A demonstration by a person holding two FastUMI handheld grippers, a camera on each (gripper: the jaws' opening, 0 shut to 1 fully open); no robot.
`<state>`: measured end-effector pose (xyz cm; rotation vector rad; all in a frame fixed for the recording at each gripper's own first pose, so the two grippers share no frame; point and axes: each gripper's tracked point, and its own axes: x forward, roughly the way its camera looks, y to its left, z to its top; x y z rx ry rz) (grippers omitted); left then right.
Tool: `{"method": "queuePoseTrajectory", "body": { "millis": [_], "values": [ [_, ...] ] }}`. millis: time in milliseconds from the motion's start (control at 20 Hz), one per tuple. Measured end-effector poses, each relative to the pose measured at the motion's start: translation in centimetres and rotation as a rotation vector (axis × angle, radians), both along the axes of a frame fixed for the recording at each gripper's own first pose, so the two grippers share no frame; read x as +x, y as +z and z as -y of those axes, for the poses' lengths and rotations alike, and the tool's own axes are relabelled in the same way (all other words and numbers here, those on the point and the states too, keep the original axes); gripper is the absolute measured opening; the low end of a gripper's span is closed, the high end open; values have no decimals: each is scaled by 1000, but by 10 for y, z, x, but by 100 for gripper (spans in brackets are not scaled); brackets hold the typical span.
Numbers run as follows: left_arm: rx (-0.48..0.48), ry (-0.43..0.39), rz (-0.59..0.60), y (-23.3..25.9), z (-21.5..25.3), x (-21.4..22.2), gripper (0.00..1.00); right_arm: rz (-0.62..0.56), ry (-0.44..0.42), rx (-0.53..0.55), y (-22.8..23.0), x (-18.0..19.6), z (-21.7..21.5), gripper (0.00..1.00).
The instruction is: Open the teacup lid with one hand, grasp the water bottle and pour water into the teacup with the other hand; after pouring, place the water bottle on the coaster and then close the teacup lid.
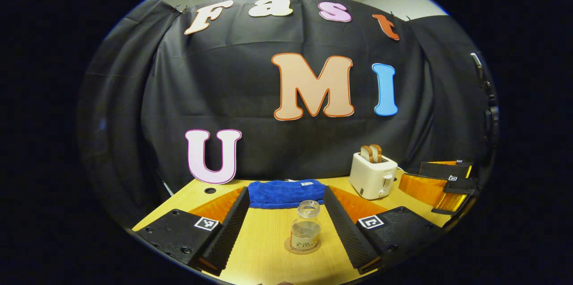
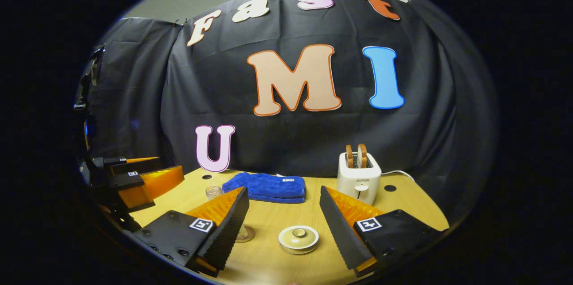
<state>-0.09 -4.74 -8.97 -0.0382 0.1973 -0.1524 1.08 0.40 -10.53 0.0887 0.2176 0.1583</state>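
A small clear water bottle (image 1: 305,230), uncapped and partly filled, stands on a round clear coaster (image 1: 302,247) in the left gripper view. My left gripper (image 1: 286,222) is open around it, a finger on each side and neither touching. In the right gripper view a cream teacup (image 2: 298,239) with its knobbed lid (image 2: 299,232) on sits on the table, and my right gripper (image 2: 283,224) stands open just short of it. The bottle's neck (image 2: 214,192) peeks over that gripper's left finger, the body hidden. The left gripper (image 2: 134,180) shows far left.
A folded blue towel (image 1: 286,193) (image 2: 266,187) lies at the back of the wooden table (image 1: 264,249). A white toaster (image 1: 373,178) (image 2: 358,180) with bread stands to its right. A round clear disc (image 2: 246,234) lies by the right gripper's left finger. The right gripper (image 1: 447,182) shows far right.
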Motion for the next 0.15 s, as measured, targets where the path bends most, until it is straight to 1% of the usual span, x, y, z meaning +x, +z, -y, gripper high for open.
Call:
{"method": "queuePoseTrajectory", "body": {
  "millis": [50,150],
  "values": [
    [-5,-3,2,1,2,1,96,3,-4,-4,2,-1,3,96],
    [-4,0,11,4,2,2,96,6,-15,-5,4,-3,11,96]
  ]
}}
